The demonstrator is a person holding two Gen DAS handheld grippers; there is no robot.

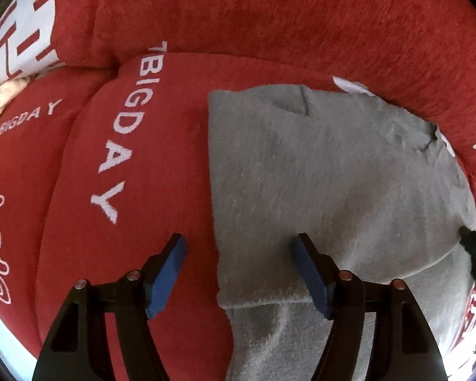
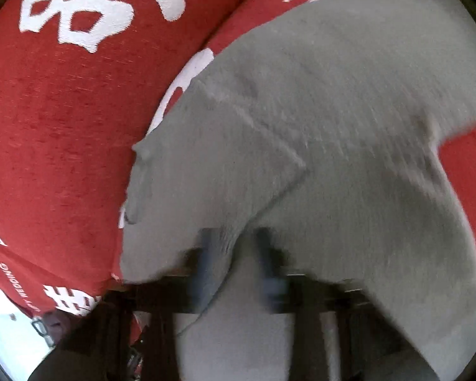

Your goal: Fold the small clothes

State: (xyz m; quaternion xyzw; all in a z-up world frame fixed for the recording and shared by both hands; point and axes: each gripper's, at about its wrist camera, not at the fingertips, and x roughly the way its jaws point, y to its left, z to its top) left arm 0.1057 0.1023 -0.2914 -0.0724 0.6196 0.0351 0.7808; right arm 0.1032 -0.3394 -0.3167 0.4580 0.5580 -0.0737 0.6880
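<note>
Grey garment (image 1: 333, 174) lay partly folded on the red sofa cushion (image 1: 142, 238), filling the 1 to 5 o'clock part of the left wrist view, one folded flap edge running across near 6 o'clock. Left gripper (image 1: 238, 254) was spread wide, released, straddling the garment's left edge: one blue pad over bare cushion, the other over grey cloth. Nothing between the pads.

Right gripper (image 2: 234, 247) was blurred; its fingers looked pinched close with a grey fold between them at 6 o'clock, so probably clenched on the garment, though the blur makes that a judgement. In that view the garment (image 2: 317, 127) spread from centre out to 3 o'clock.

Step in hand looked like carrying one side over. To do it well: the left should drop onto the edge and pinch both layers near the corner, lift level with the right, keep the cloth taut, and lay edges flush.

Surface: soft plush red cover with white lettering, "BIGDAY" (image 1: 117, 146) at 9 o'clock and big white characters (image 2: 95, 9) on the backrest. Soft surface, so the fold may sag. Room barely visible.
</note>
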